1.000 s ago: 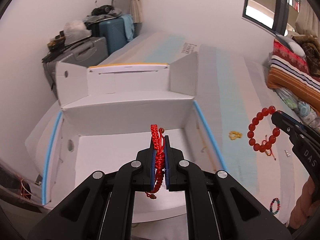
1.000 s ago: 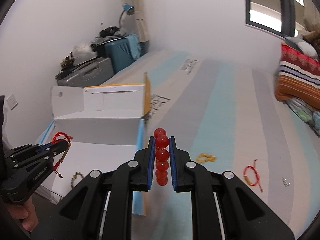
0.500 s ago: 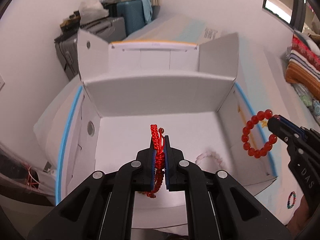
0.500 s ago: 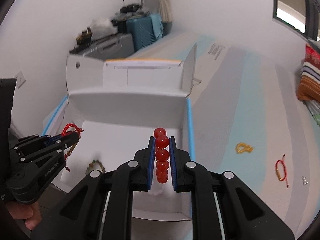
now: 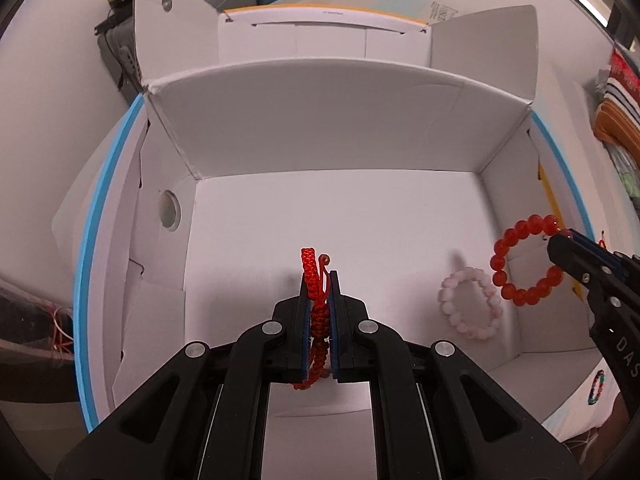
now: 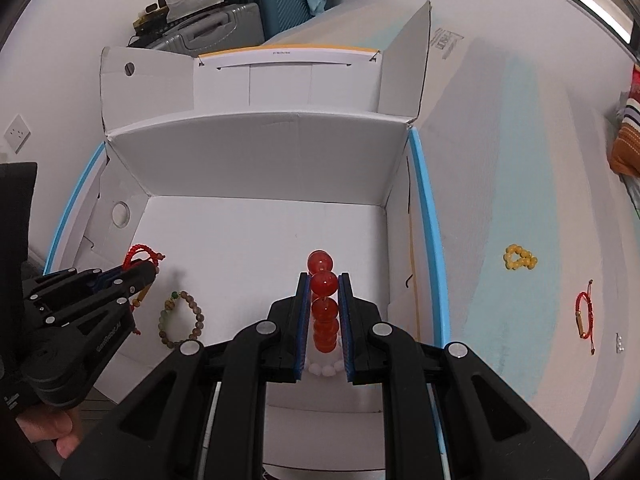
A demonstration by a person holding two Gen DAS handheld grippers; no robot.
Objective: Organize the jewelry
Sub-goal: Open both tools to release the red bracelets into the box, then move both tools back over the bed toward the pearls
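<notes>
From the left wrist view the left claw (image 5: 319,280) is clamped on a red braided cord bracelet (image 5: 314,284), held over the middle of the white cardboard box (image 5: 320,140) — the step in hand looks like the drop-off, with both bracelets carried in above the box floor. Toward the right wall of the box a pale pink bead bracelet (image 5: 472,306) already lies on the floor, and just above it the right claw (image 5: 558,242) hangs a red bead bracelet (image 5: 526,260). On that claw's body the letters "DAS" can be read; a multicoloured bead bracelet (image 5: 597,387) lies outside the box near its front right corner. From the right wrist view the right claw (image 6: 324,280) is shut on the red bead bracelet (image 6: 323,304) over the box floor, while a brown-and-green bead bracelet (image 6: 182,319) rests by the left wall. Still out on the bed (image 6: 500,160) — a yellow bead bracelet (image 6: 519,257) and a red string bracelet (image 6: 585,314). Printing on the box lid and the bed label is too small to read. Next, each claw likely needs to part its jaws and let its piece fall clear of those already inside.
</notes>
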